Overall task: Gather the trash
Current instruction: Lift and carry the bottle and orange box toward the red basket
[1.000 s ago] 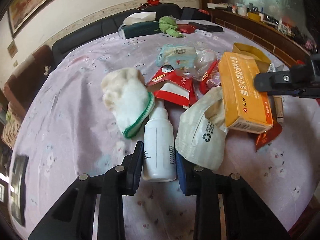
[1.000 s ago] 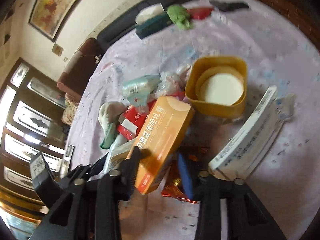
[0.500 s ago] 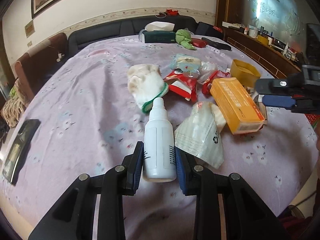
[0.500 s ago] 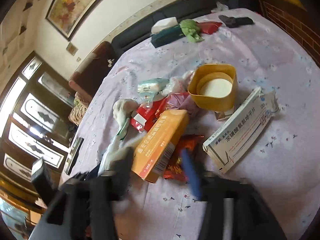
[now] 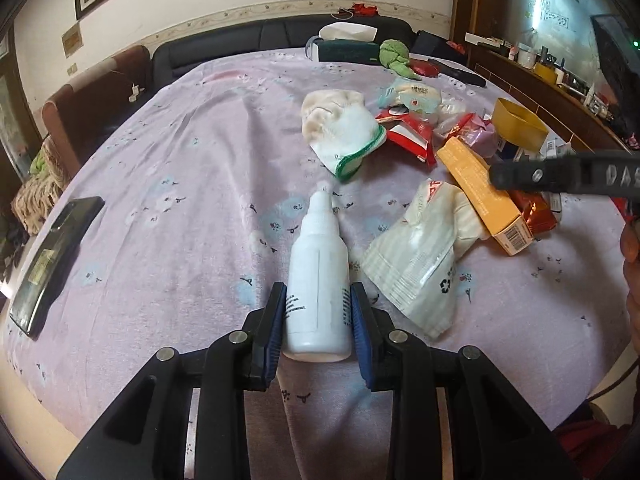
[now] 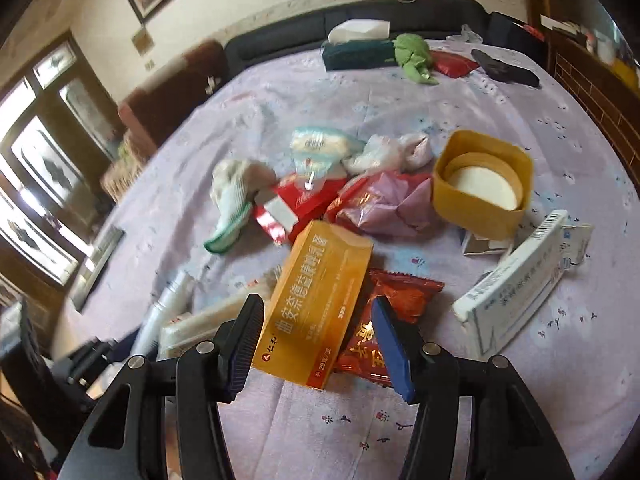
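My left gripper [image 5: 318, 300] is shut on a white plastic bottle [image 5: 318, 256], nozzle pointing away, low over the lilac tablecloth [image 5: 180, 160]. An orange medicine box [image 6: 320, 292] lies flat between the spread fingers of my right gripper [image 6: 316, 312], which is open; the right pad stands clear of the box. The box rests partly on a red snack wrapper [image 6: 400, 300]. In the left wrist view the same orange box [image 5: 476, 184] lies beside a cream pouch [image 5: 420, 264] with a recycling mark.
The trash pile holds a white sock [image 5: 340, 128] with a green cuff, red packets [image 6: 304, 200], a yellow tub [image 6: 480, 184] and a white medicine box [image 6: 516, 276]. A phone [image 5: 52, 256] lies at the left edge. A tissue box [image 6: 360, 52], green cloth [image 6: 414, 58] and remote [image 6: 504, 68] sit far back.
My right gripper opened and let go of the orange box, which now lies on the table. My left gripper drew back from the pile with the bottle still in it.
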Available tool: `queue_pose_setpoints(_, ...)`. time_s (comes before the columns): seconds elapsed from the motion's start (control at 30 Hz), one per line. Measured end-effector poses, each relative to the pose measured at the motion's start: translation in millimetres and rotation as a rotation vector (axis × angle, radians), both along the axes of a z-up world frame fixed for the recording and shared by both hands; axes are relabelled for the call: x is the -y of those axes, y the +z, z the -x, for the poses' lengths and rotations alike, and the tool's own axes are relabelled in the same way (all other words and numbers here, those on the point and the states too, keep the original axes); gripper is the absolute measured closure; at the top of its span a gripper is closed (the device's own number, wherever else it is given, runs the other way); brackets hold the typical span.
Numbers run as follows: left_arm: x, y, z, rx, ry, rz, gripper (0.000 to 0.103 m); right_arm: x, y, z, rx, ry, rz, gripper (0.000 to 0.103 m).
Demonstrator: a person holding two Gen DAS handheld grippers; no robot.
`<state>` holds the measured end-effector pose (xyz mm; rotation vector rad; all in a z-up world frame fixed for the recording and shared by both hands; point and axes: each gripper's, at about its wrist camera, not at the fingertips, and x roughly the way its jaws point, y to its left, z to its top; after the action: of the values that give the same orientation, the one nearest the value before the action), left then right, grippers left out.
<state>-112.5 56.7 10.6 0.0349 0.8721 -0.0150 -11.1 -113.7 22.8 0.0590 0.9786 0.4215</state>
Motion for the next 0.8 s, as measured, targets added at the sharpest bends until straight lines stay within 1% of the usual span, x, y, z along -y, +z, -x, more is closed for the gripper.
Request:
queue_pose_setpoints(0.07,1.0,-0.6,-0.5,0.001,0.002,-0.005,0.071,-10.5,-3.5,1.6,0.029,0.025,0.065,0.042)
queue_pose_setpoints(0.2,-0.1,-0.2,-4.5,0.004,0.023,-0.004,0.071,-22.0,-8.3,6.9,0.064,0.064,0.142,0.044)
queue_pose_setpoints(0.23,-0.8,-0.4,-4.7,0.007,0.029,-0.001,0.071,-23.6,-7.3,10.1,0.081,0.084,0.157,0.049)
queue_pose_setpoints(0.27,-0.9,-0.6,-4.8,0.011,0.030,-0.001,0.072,-23.1,-5.5,12.8,0.086,0.107,0.151,0.055)
queue_pose_setpoints(0.3,-0.4,-0.7,-4.1,0.017,0.029,-0.004,0.074,-23.3,-4.1,15.4,0.085,0.116,0.150,0.067)
queue_pose_setpoints(0.33,-0.6,-0.8,-3.1,0.023,0.034,-0.003,0.074,-21.8,-1.7,17.8,0.090,0.118,0.154,0.077)
queue_pose_setpoints(0.4,-0.8,-1.0,-2.1,0.029,0.038,-0.001,0.074,-17.6,1.7,21.1,0.090,0.134,0.139,0.083)
queue_pose_setpoints(0.5,-1.4,-0.5,-0.2,0.024,0.043,-0.002,0.074,-13.9,1.4,21.9,0.075,0.135,0.117,0.082)
queue_pose_setpoints(0.57,-3.1,-0.5,-0.3,0.023,0.056,-0.013,0.074,-14.7,0.3,21.7,0.075,0.141,0.131,0.079)
queue_pose_setpoints(0.6,-4.4,-0.4,-0.5,0.023,0.058,-0.019,0.074,-14.9,-1.5,20.0,0.068,0.134,0.146,0.070)
queue_pose_setpoints(0.63,-5.3,-0.6,-0.8,0.023,0.060,-0.016,0.074,-15.4,-3.7,18.6,0.063,0.128,0.158,0.059)
queue_pose_setpoints(0.67,-6.3,-0.7,-1.1,0.022,0.062,-0.013,0.074,-15.5,-7.0,16.3,0.054,0.125,0.166,0.056)
queue_pose_setpoints(0.73,-6.5,-0.9,-2.2,0.024,0.067,-0.016,0.074,-15.5,-9.1,13.1,0.068,0.119,0.174,0.050)
queue_pose_setpoints(0.8,-5.7,-1.2,-3.3,0.026,0.067,-0.020,0.074,-13.9,-9.7,7.4,0.059,0.104,0.164,0.049)
